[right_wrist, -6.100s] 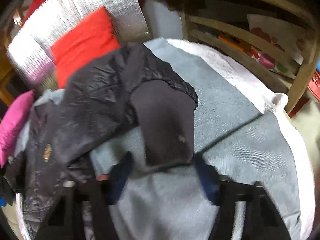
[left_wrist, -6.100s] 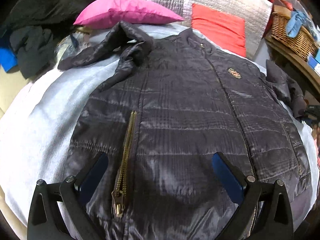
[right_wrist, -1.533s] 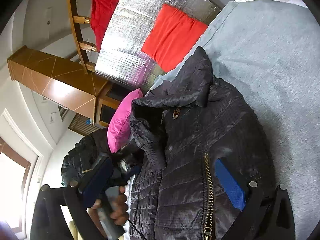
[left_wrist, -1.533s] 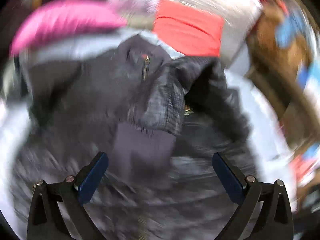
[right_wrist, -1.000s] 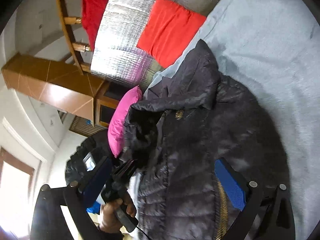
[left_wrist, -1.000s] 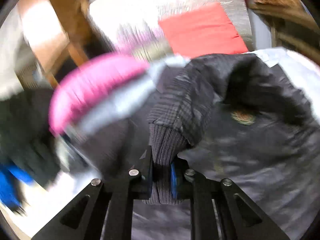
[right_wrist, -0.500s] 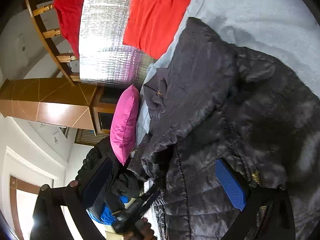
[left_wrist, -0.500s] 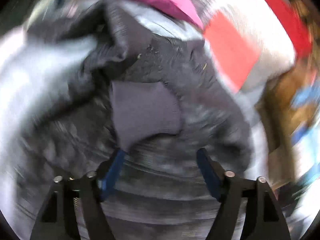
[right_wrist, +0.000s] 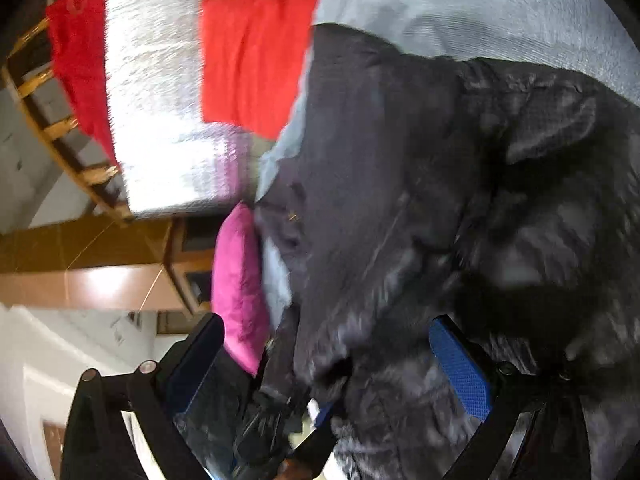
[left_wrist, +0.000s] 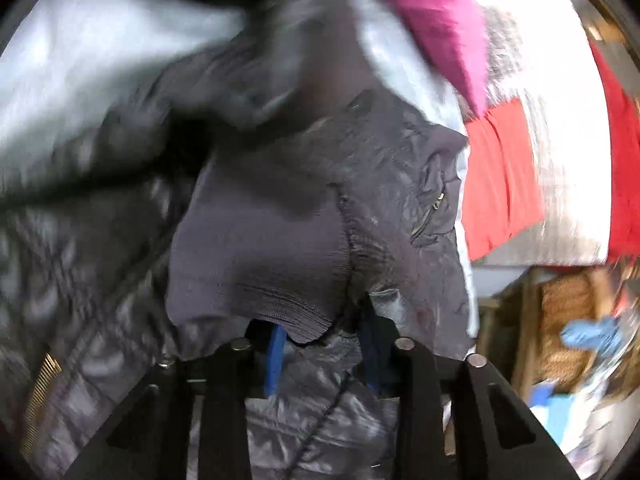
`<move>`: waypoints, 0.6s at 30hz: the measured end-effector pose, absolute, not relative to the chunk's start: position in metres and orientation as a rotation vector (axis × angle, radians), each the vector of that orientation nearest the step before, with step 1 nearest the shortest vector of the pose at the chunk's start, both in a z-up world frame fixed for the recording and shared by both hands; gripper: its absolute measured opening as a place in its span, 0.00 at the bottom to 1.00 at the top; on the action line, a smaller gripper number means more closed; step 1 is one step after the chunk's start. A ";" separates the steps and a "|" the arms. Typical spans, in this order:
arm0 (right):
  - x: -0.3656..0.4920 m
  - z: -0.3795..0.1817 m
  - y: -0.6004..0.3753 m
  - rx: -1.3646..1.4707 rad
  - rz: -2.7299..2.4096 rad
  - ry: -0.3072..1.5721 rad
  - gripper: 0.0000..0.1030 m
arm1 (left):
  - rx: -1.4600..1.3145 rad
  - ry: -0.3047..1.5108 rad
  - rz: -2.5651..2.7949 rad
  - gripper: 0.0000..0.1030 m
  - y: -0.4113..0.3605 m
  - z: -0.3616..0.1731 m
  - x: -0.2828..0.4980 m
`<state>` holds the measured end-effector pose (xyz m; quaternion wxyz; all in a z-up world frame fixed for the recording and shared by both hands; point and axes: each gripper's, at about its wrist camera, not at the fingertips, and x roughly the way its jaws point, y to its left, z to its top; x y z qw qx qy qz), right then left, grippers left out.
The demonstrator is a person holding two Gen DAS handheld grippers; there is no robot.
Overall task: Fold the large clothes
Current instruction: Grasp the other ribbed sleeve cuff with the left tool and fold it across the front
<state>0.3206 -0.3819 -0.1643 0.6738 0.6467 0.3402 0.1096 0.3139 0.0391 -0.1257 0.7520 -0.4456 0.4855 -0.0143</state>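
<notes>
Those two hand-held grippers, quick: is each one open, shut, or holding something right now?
Left hand-held gripper: closed on the jacket's knit cuff.
Right hand-held gripper: open, holding nothing, over the dark jacket.

Black left claw (left_wrist: 322, 354), right claw (right_wrist: 332, 372): blue pads, silver screws.

A grey bedsheet (right_wrist: 480, 4) is covering the bed. A pink pillow (left_wrist: 436, 20), a red cushion (right_wrist: 248, 60) and a silver padded mat (right_wrist: 160, 100) are lying at its head. A wooden frame (right_wrist: 52, 128) is standing behind them, and a wicker basket (left_wrist: 568, 328) beside.
</notes>
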 end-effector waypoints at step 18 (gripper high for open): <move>0.346 -0.173 -0.405 1.153 0.176 0.857 0.54 | -0.265 0.945 -0.068 0.32 -0.007 -0.139 0.375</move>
